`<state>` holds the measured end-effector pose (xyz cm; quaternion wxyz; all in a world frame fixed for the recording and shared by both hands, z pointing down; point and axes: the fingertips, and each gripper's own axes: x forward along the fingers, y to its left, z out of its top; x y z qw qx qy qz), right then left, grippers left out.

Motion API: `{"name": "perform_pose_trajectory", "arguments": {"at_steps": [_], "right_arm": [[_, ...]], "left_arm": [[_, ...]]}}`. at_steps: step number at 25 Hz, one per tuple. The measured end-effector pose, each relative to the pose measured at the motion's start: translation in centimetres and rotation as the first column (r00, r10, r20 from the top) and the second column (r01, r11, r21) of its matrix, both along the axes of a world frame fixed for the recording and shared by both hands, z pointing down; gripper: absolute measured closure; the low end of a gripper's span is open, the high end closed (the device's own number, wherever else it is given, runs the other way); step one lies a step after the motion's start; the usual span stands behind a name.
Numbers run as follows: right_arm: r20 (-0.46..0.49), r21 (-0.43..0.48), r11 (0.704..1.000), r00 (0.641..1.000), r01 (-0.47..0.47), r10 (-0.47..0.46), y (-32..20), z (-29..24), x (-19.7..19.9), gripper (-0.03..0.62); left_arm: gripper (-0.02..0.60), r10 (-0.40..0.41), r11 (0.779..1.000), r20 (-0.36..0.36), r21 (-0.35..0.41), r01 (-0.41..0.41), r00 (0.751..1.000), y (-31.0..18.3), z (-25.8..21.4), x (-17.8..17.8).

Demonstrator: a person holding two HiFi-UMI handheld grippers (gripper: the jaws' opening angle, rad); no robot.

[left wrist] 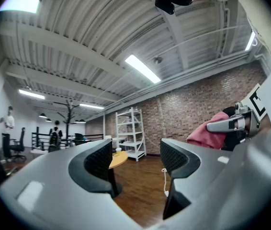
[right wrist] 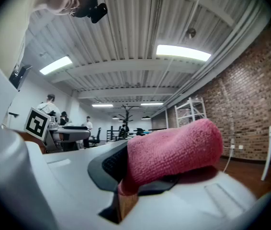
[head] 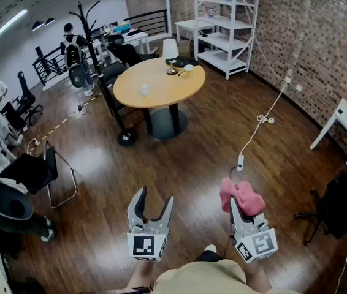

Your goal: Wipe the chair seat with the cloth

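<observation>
In the head view, the left gripper (head: 155, 198) hangs over the dark wood floor (head: 192, 158) with its jaws spread apart and nothing between them. Beside it, the right gripper (head: 238, 209) is clamped on a pink cloth (head: 242, 196), which bunches up over the jaw tips. A black office chair (head: 338, 206) stands at the right edge, well apart from both grippers, and another black chair (head: 35, 171) stands at the left. Farther off are a round wooden table (head: 158, 81) and a white shelf rack (head: 225, 23) against the brick wall. A white cable (head: 260, 122) trails across the floor.

In the left gripper view, the left gripper (left wrist: 135, 159) shows both dark pads wide apart, and only the floor and the edge of the round table (left wrist: 118, 160) appear in the gap. The cloth (left wrist: 213, 129) shows at the right, held in the right gripper. The shelf rack (left wrist: 130, 133) stands by the brick wall.

In the right gripper view, the right gripper (right wrist: 142, 178) has its jaws closed on the cloth (right wrist: 174, 150), a rolled fold of which sticks out past them to the right. The left gripper's marker cube (right wrist: 36, 121) shows at the left.
</observation>
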<state>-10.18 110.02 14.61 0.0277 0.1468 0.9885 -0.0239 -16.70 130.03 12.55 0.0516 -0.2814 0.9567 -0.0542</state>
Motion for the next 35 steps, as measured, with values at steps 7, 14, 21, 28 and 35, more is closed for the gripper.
{"name": "perform_pose_trajectory", "arguments": {"at_steps": [7, 14, 21, 28, 35], "right_arm": [[-0.016, -0.032, 0.978, 0.978, -0.208, 0.208, -20.4, 1.1, 0.0, 0.566], [-0.04, -0.058, 0.861, 0.863, -0.505, 0.503, -33.2, 2.6, 6.3, 0.566], [-0.083, -0.096, 0.704, 0.711, -0.703, 0.698, -42.1, 4.1, 12.3, 0.566], [-0.107, -0.084, 0.482, 0.489, -0.872, 0.866, -52.9, 5.9, 17.4, 0.566], [-0.096, -0.073, 0.376, 0.382, -0.924, 0.919, -66.2, 4.8, 16.6, 0.566]], "left_arm": [[0.284, 0.24, 0.97, 0.013, 0.018, -0.24, 0.971, -22.6, -1.1, -3.1], [0.284, 0.537, 0.843, -0.058, -0.002, -0.538, 0.841, -39.0, 1.9, -2.3], [0.284, 0.756, 0.649, -0.094, -0.019, -0.761, 0.647, -54.6, 3.1, 1.5], [0.284, 0.92, 0.38, -0.113, 0.012, -0.925, 0.376, -70.5, 5.5, 6.4], [0.284, 0.981, 0.176, -0.093, 0.056, -0.983, 0.17, -86.2, 5.1, 8.3]]}}
